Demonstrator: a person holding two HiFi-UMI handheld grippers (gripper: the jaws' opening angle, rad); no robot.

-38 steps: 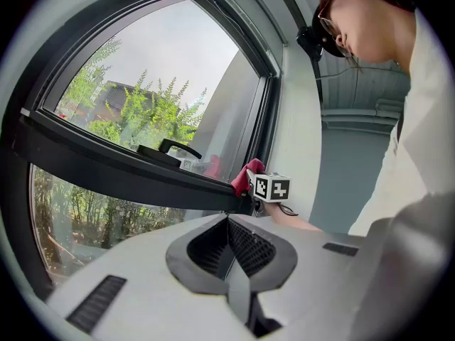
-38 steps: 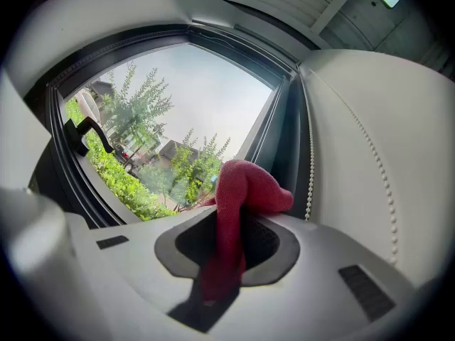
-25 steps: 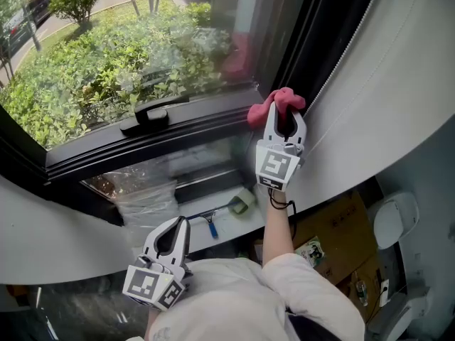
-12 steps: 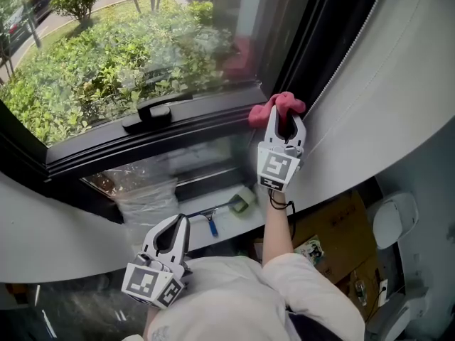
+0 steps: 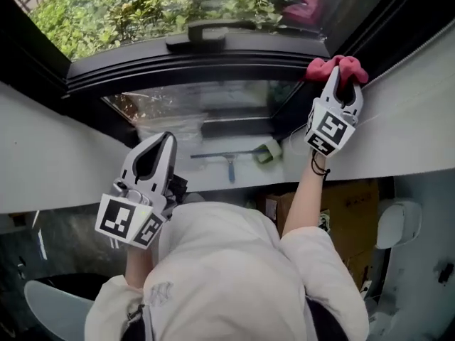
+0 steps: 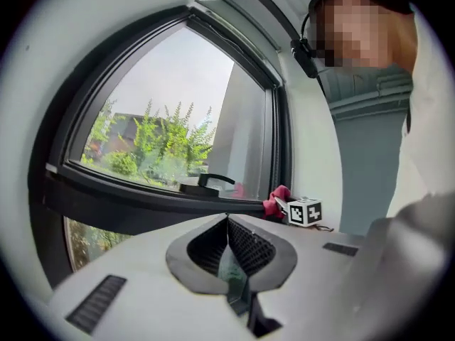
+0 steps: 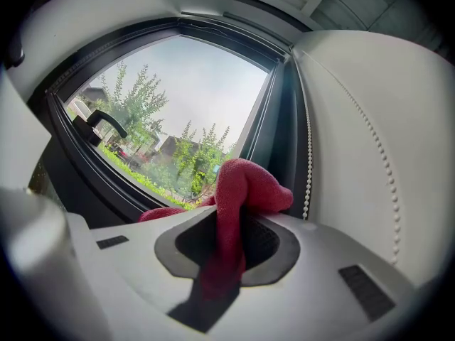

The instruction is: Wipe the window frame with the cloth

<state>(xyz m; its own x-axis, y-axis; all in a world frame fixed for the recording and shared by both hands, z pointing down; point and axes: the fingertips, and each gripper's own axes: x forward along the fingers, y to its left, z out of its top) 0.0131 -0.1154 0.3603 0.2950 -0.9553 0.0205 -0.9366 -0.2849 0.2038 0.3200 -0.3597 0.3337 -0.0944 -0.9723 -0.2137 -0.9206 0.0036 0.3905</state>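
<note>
My right gripper [image 5: 342, 73] is shut on a red cloth [image 5: 334, 67] and holds it against the right end of the black window frame [image 5: 192, 66], by the corner where the frame turns upward. In the right gripper view the red cloth [image 7: 238, 197] bulges out past the tips of the right gripper [image 7: 234, 217], with the frame [image 7: 106, 180] just beyond. My left gripper [image 5: 162, 142] hangs low at the left, away from the frame, jaws shut with nothing in them. In the left gripper view the left gripper [image 6: 227, 222] points toward the frame [image 6: 142, 197] and the cloth [image 6: 276, 199].
A black window handle [image 5: 202, 30] sits on the frame's middle. A white roller blind [image 5: 409, 98] with a bead chain [image 7: 308, 155] hangs at the right. Below the sill lie a squeegee [image 5: 231, 158], a plastic bag [image 5: 160, 123] and cardboard boxes [image 5: 348, 215].
The head camera has tilted down and the view has shifted. The right gripper still holds the cloth at the frame's right corner. The left gripper has risen.
</note>
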